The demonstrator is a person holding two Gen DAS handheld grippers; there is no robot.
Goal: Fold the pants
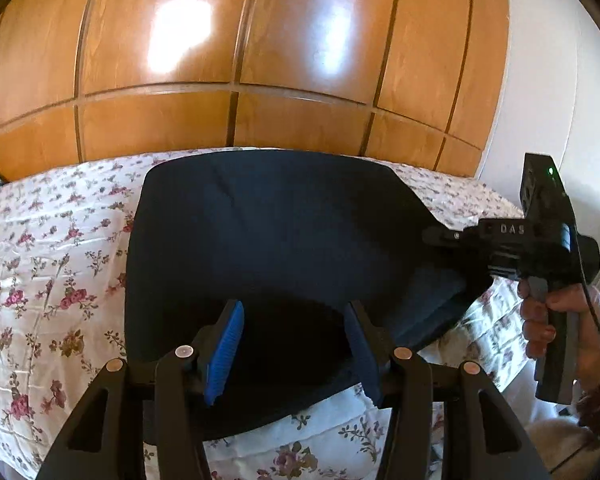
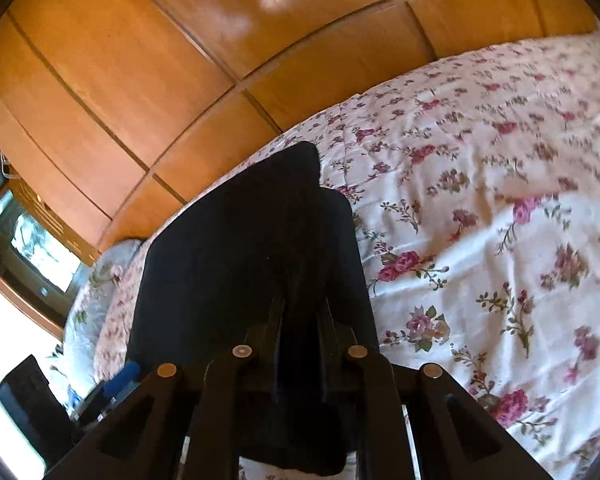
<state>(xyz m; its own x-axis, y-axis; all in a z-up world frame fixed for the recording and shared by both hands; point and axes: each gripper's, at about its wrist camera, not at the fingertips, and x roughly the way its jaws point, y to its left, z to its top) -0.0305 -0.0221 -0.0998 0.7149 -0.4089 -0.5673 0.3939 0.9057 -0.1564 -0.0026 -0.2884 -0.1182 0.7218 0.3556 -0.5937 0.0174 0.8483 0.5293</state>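
Left tongs (image 1: 292,350): jaws apart over near edge of pants (image 1: 268,232), no fabric between pads, nothing held. Right tongs (image 2: 300,320): jaws nearly together, pinching dark fabric fold at pants' right side. Pants: dark, lying flat near front edge of bed (image 1: 40,260), already in compact, roughly rectangular shape. Judgement: fold mostly done; one fold or final smoothing likely left. Wardrobe (image 1: 260,60) beyond.

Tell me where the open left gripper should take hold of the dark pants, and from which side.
Probably the near edge of the pants, just under the left gripper, coming from the near side: the edge lies flat on the bedspread and the right gripper already pinches the right corner.
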